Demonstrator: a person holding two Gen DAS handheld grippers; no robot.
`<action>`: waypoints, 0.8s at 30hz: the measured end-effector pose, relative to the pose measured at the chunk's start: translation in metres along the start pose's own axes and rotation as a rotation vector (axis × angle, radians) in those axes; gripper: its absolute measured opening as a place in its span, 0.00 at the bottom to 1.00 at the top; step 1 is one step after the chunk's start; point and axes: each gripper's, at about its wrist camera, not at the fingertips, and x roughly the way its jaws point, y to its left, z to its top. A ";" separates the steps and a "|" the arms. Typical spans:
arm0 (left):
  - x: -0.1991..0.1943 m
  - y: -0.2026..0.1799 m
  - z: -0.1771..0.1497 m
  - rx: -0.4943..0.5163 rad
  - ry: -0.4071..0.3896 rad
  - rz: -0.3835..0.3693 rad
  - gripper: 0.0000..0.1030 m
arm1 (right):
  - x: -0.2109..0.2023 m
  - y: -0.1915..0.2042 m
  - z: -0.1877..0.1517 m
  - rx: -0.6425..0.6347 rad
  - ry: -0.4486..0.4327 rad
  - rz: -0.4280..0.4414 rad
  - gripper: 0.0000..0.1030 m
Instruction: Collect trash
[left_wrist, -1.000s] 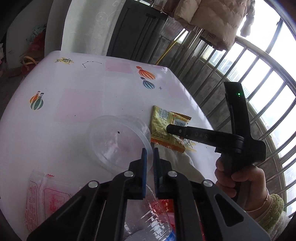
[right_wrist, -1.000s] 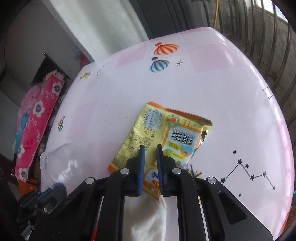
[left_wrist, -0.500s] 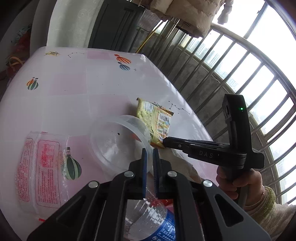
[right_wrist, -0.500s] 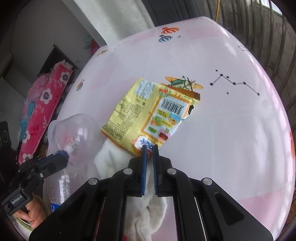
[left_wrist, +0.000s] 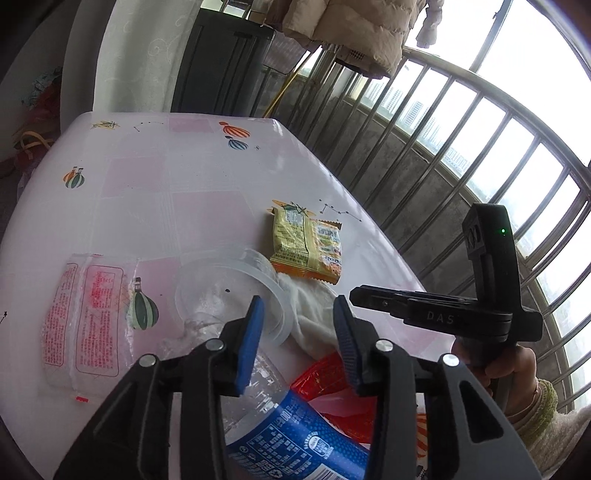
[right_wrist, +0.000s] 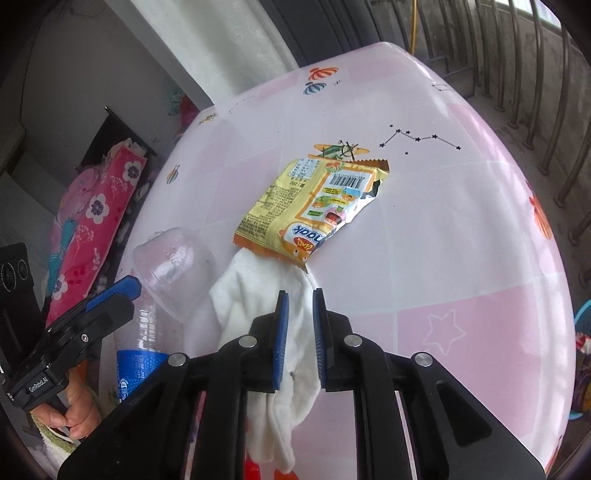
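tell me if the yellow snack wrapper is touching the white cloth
Touching. In the right wrist view the yellow snack wrapper's lower edge lies over the top of the white cloth, with no table showing between them. The left wrist view agrees.

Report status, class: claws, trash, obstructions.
Left claw open over clear cup. Right claw open, empty. Yellow wrapper lies on table, its edge overlapping white cloth.

"DAS" is stamped on the right gripper (left_wrist: 352, 295), "GenRobot.AI" on the left gripper (right_wrist: 127, 290), and the yellow snack packet (right_wrist: 314, 210) shows a barcode.
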 end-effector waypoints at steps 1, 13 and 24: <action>-0.007 0.001 -0.001 -0.009 -0.015 -0.001 0.40 | -0.004 0.001 0.000 0.001 -0.013 -0.001 0.19; -0.087 0.048 -0.037 -0.143 -0.169 0.137 0.42 | -0.044 0.008 -0.011 -0.010 -0.092 0.037 0.26; -0.077 0.124 -0.049 -0.274 -0.108 0.401 0.46 | -0.039 0.073 -0.047 -0.127 0.023 0.202 0.49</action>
